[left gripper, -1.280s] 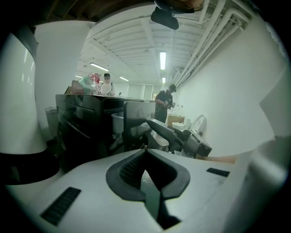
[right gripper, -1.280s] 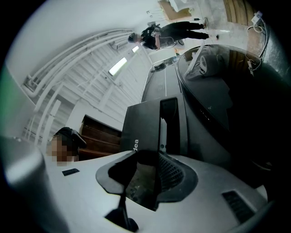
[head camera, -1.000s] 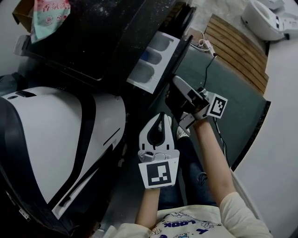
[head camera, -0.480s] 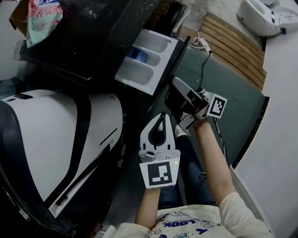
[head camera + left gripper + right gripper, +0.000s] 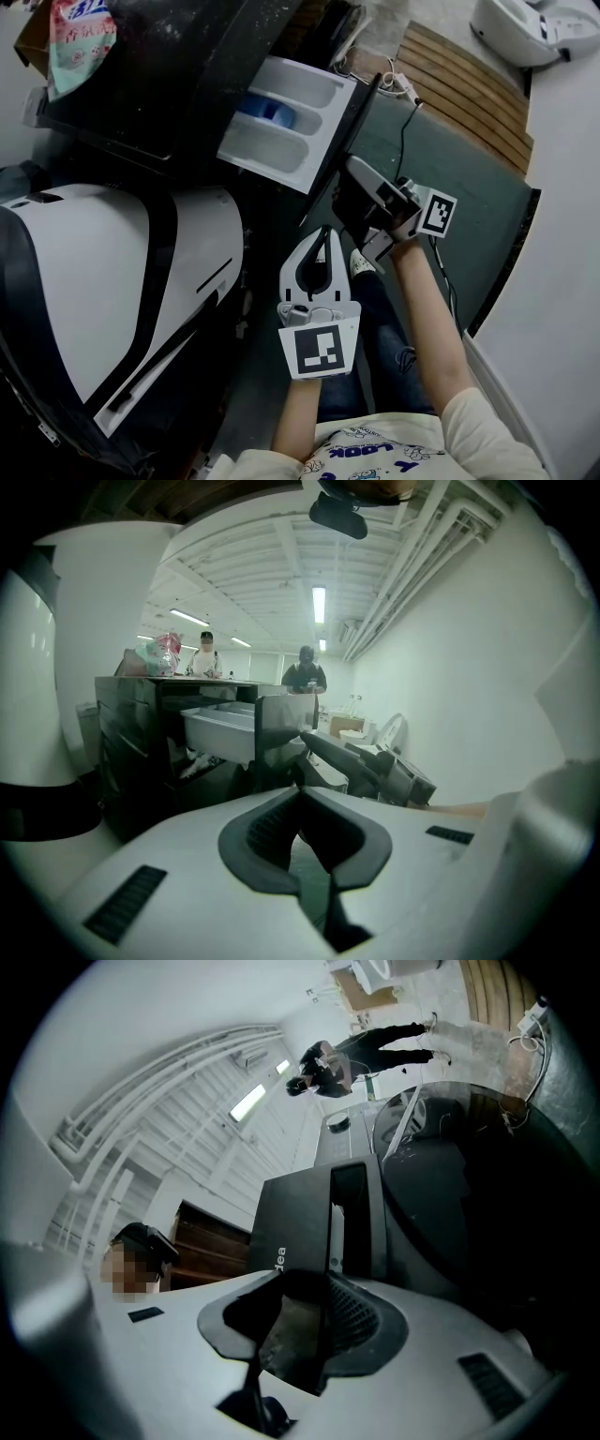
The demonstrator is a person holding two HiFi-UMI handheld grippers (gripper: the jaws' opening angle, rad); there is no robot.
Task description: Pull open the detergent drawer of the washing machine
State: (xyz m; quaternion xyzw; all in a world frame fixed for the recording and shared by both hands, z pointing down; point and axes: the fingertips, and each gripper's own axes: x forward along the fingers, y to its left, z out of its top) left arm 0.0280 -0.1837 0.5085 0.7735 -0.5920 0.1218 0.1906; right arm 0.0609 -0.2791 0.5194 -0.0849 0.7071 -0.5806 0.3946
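Three compartments of the detergent drawer (image 5: 281, 122) lie bare in my head view, the middle one showing something blue. The tray stands well out of the dark washing machine (image 5: 178, 75), so I judge the pull to be nearly done, in its last stretch.

My right gripper (image 5: 345, 192) points up at the drawer's dark front panel (image 5: 345, 131). In the right gripper view that panel (image 5: 305, 1213) runs down between the jaws, and the gripper (image 5: 300, 1283) is pinching its lower edge. My left gripper (image 5: 326, 234) hangs just below, well clear of the drawer. Its jaws are pressed together at the tips with nothing in them, and only green floor shows through the gap (image 5: 300, 794).

I think the next move is a short, straight draw along the tray's own line until it meets its stop, then easing the jaws off the panel. Pulling slantwise could make the tray bind, so the right hand ought to stay in line with it.

Several things I cannot settle from here:
- The rear of the tray is tucked under the machine's top, so the travel left is hidden.
- In the head view the contact on the panel is lost in shadow. I take the grip from the right gripper view alone, and it looks firm, though I wouldn't swear to how deep the pads sit.
- The left gripper view shows the drawer (image 5: 220, 728) from the side, small and dim.
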